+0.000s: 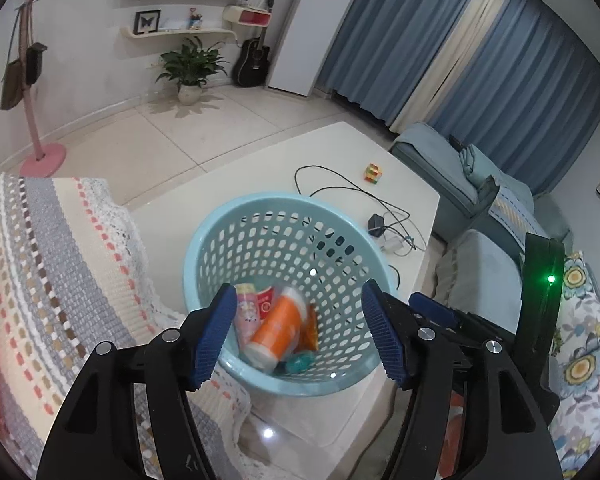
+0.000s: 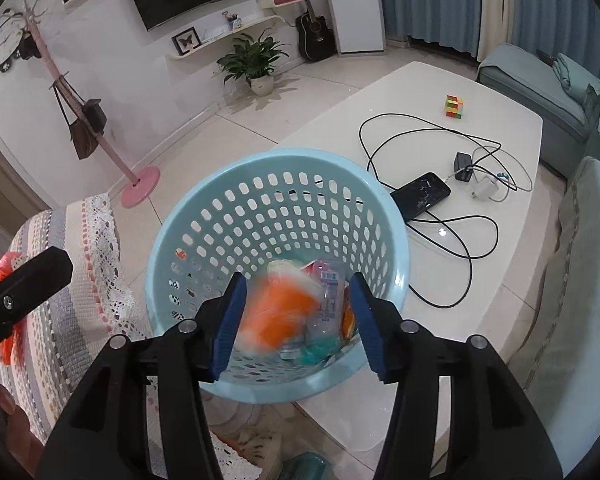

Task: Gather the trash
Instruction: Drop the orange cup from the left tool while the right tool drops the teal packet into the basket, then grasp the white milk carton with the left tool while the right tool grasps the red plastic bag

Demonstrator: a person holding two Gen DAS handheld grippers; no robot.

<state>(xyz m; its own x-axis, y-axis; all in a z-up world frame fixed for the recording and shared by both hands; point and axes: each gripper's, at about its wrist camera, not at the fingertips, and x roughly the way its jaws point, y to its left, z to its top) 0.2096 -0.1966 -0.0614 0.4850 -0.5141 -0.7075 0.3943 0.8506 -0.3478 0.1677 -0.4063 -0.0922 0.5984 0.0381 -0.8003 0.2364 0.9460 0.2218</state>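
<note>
A light blue perforated basket (image 1: 260,216) stands at the near end of a white table (image 1: 340,148); it also shows in the right wrist view (image 2: 268,172). Inside lie an orange bottle (image 1: 278,326), a pink packet (image 1: 247,312) and other wrappers. In the right wrist view the orange bottle (image 2: 278,314) is blurred, beside a clear plastic bottle (image 2: 328,304). My left gripper (image 1: 300,334) is open and empty above the basket's near rim. My right gripper (image 2: 298,324) is open and empty over the basket. The right gripper's body shows in the left view (image 1: 540,280).
On the table lie a black cable (image 2: 420,136), a phone (image 2: 422,194), chargers (image 2: 466,168) and a colourful cube (image 2: 454,106). A striped knit cloth (image 1: 48,280) covers furniture at left. A blue sofa (image 1: 480,184) stands at right. A pink coat stand (image 2: 140,184) is on the floor.
</note>
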